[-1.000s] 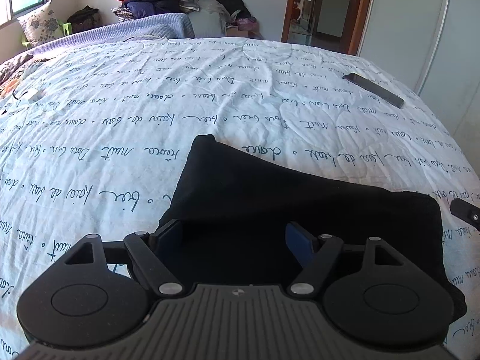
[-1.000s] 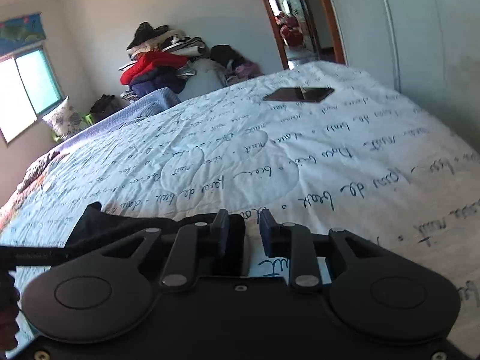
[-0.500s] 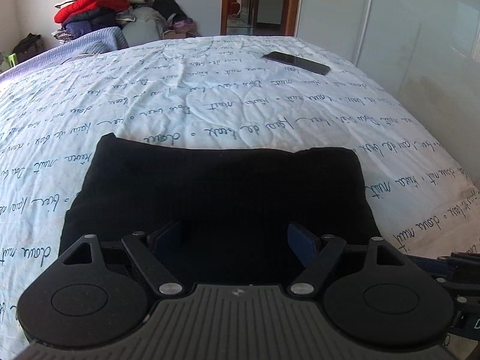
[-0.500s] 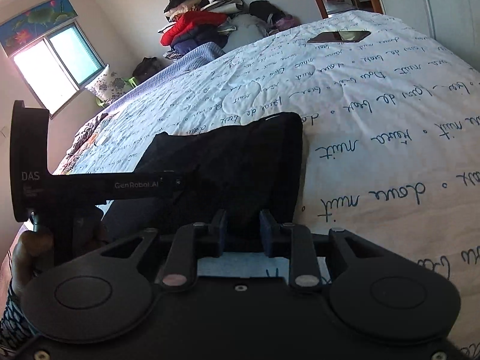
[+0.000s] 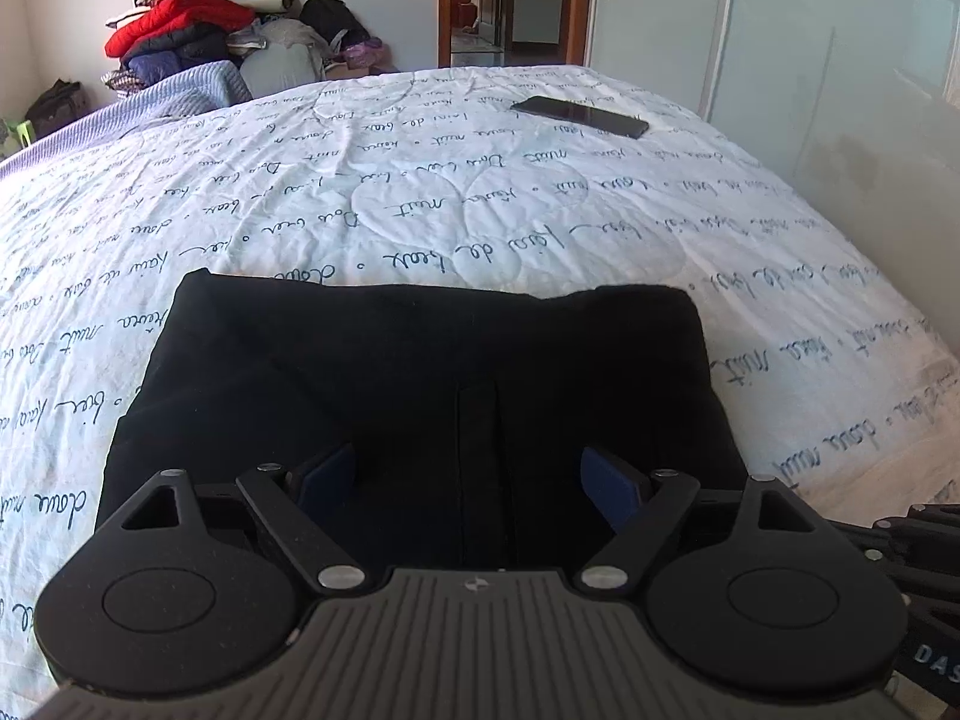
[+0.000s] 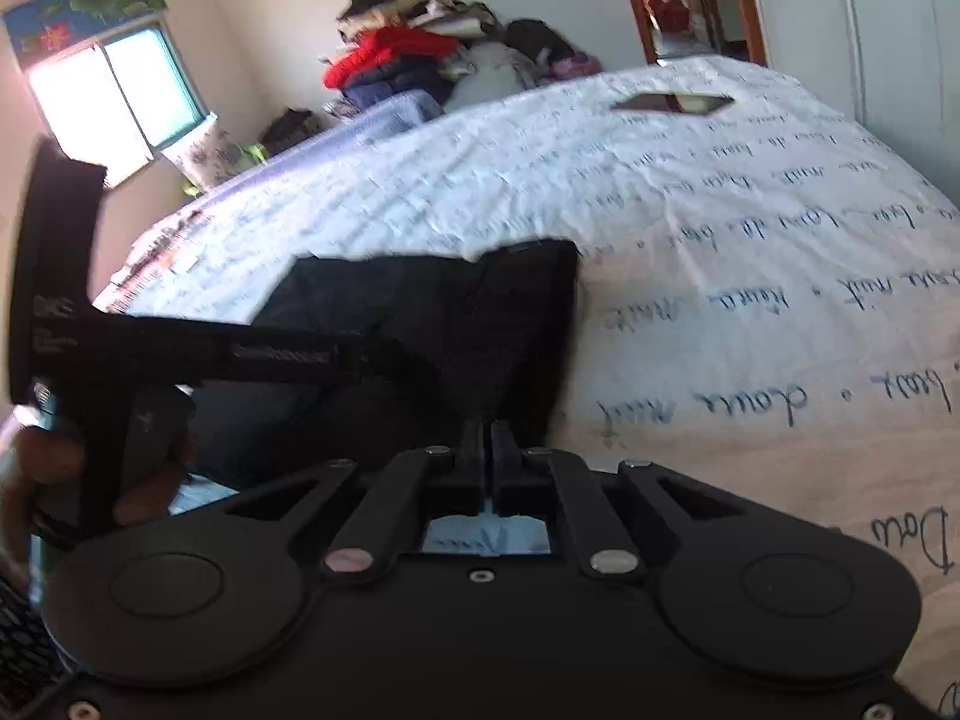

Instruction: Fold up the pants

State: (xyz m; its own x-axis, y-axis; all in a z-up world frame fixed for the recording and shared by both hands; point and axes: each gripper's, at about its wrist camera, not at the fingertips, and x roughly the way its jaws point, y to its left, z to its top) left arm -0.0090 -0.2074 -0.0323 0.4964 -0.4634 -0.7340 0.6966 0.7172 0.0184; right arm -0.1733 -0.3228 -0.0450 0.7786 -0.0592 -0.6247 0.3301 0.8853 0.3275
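Two grippers over the folded black fabric pants: left gripper spreading wider, cloth beneath, ungripped; right gripper clenched at the near edge, grasp uncertain. Smooth evenly before creasing.

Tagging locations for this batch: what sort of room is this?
Most likely a home bedroom: a wide bed with a script-printed quilt, a pile of clothes against the far wall, and black pants lying on the bed.

The left gripper is being held with its jaws opening wide over the folded black pants, no cloth being pinched, a phone lying far beyond them.
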